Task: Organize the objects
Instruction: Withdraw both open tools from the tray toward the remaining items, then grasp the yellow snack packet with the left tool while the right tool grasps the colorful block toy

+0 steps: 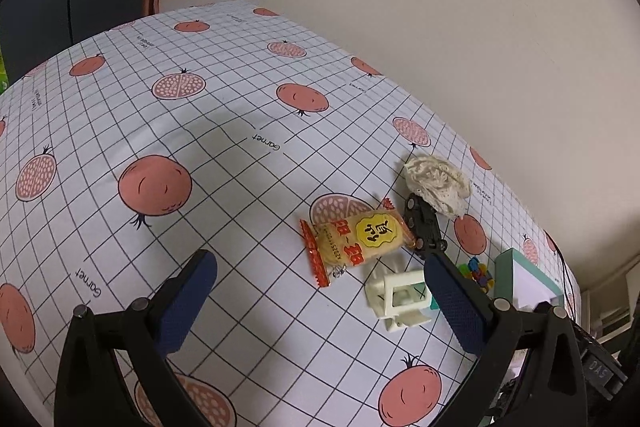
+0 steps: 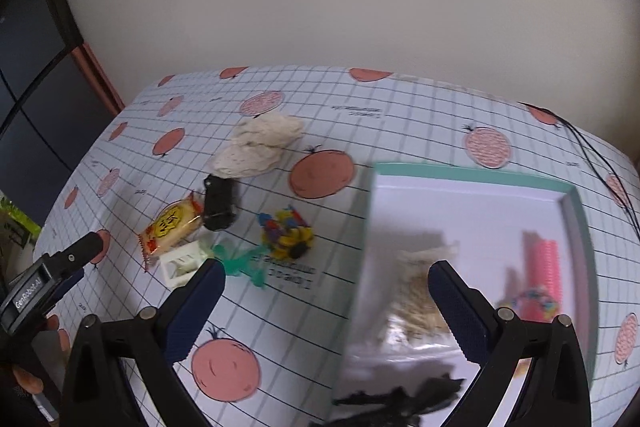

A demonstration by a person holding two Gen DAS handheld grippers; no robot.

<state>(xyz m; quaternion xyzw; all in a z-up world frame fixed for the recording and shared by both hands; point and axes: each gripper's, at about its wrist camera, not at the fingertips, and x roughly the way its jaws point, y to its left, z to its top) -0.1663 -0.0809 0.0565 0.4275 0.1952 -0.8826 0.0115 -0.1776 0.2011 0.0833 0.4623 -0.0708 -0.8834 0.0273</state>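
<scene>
- On the worktop (image 1: 240,131), covered in a white grid-patterned cloth printed with pink pomegranates, the left gripper (image 1: 320,291) hovered with its blue-padded jaws spread wide and nothing between them.
- Ahead and toward its right-hand finger lay the yellow snack packet with red crimped ends (image 1: 354,241), its long axis running slantwise across the gap, from the near-left end up to the far-right.
- Just beside that right-hand finger sat a small cream plastic frame-shaped piece (image 1: 400,297), with a black toy car (image 1: 424,225) and a crumpled cream lace cloth (image 1: 438,183) farther back.
- Over the teal-rimmed white tray (image 2: 576,211), the right gripper (image 2: 324,299) was also spread and empty; a clear bag of pale fibrous bits (image 2: 416,307) lay in the tray between its fingers.
- From that side the loose items, including a yellow multicoloured bead cluster (image 2: 286,233), lay to the tray's left, well apart from the right gripper.
- By these views the left gripper was the nearer to the packet, and a small turn to square the jaws across its narrow width looked needed.
</scene>
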